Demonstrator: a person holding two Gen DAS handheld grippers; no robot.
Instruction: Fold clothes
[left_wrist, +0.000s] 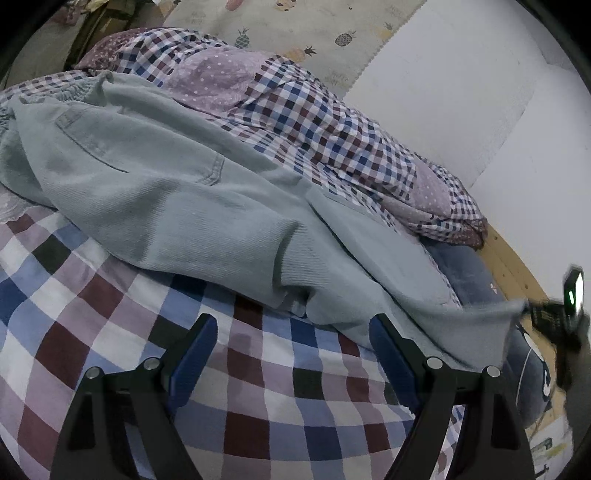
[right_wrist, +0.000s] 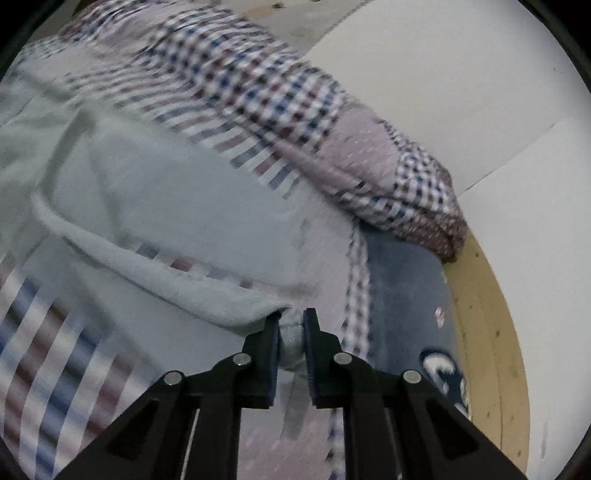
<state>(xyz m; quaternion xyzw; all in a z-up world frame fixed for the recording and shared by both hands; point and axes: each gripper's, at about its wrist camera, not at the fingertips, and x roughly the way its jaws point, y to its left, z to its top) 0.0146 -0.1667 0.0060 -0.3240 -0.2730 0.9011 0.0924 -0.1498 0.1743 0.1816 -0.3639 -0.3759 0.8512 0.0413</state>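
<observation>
- Presently, the pale blue-green trousers (left_wrist: 192, 192) lie rumpled across the checked bedspread (left_wrist: 184, 387), waistband toward the far left, one leg running to the near right.
- Left gripper (left_wrist: 291, 350): jaws spread wide and empty, hovering over the bedspread just near of the trousers' lower fold; nothing between the blue pads (left_wrist: 195, 354).
- Right gripper (right_wrist: 290, 332): jaws clenched on a bunched edge of the trousers (right_wrist: 192, 229), apparently the leg hem. In the left wrist view it (left_wrist: 554, 317) shows at the right margin with the cloth drawn out toward it.
- Surroundings: a crumpled quilt in small check and dotted lilac (left_wrist: 332, 125) lies far of the trousers; a dark blue pillow (left_wrist: 469, 273) sits at the right, partly under the leg; a wooden bed rail (left_wrist: 513, 266) borders the white wall (left_wrist: 461, 92).
- Handling judgement: the fabric looks like a twill or light denim, soft yet with some body. It should drape rather than hold shape, weigh moderately, and grip well without slipping.
- Recommended hold: take hems, waistband or seams, where layers are thickest; a pinch in mid-panel would likely lift one layer only.
- Risk: the right wrist view is blurred, so whether both layers of the hem are caught cannot be told.
</observation>
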